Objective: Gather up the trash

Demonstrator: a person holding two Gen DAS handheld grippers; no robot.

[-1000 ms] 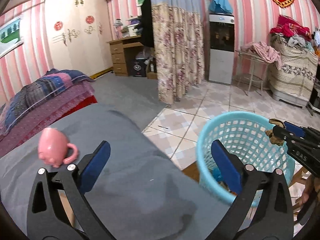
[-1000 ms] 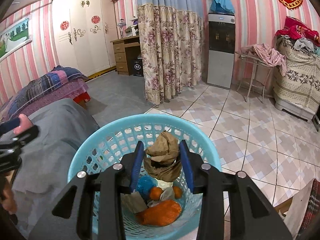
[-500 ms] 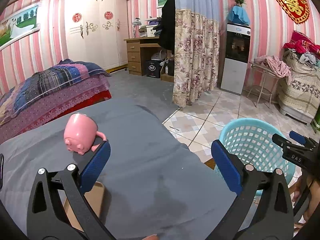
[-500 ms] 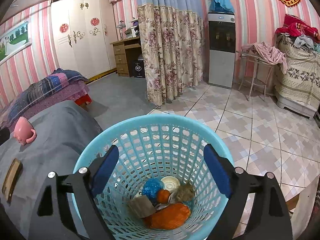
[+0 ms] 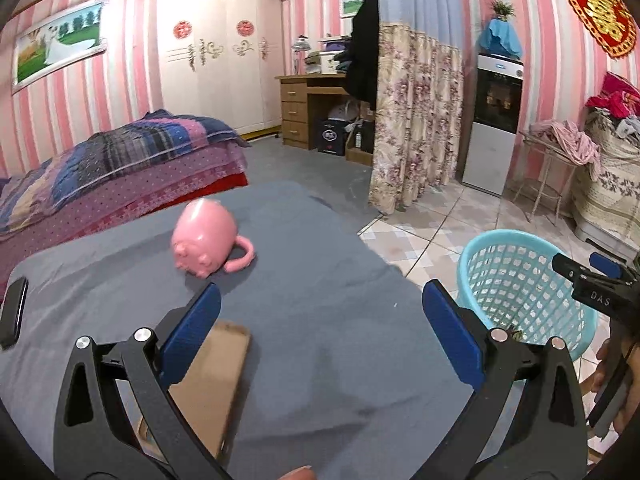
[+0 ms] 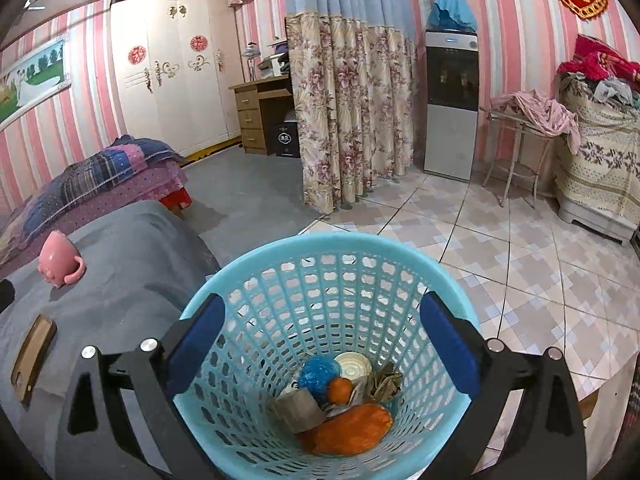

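The one round light-blue plastic mesh basket (image 6: 328, 320) stands on the tiled floor (image 6: 520, 248) just beside the corner of the bench draped in grey cloth (image 5: 320, 320), and it holds the collected trash: one orange peel-like lump (image 6: 348, 428), one small orange ball (image 6: 340, 390), one blue crumpled ball (image 6: 318, 374), one white round lid (image 6: 354, 366), one grey-brown block (image 6: 298, 410) and one wad of brown crumpled paper (image 6: 384, 380), all heaped at the bottom. The right gripper (image 6: 324, 346) hangs over the basket's mouth; its jaws have just been opening and stand wide apart with nothing between them. The left gripper (image 5: 322, 324) is over the bench, jaws spread wide and empty. On the bench lie one pink pig-shaped mug (image 5: 208, 240) on its side, one flat brown rectangular piece (image 5: 212, 376) just under the left jaw, and one dark phone-like slab (image 5: 14, 312) at the bench's left edge. The cloth between mug and basket-side edge is bare; beyond the basket the tiled floor runs open toward the floral curtain (image 6: 352, 112).
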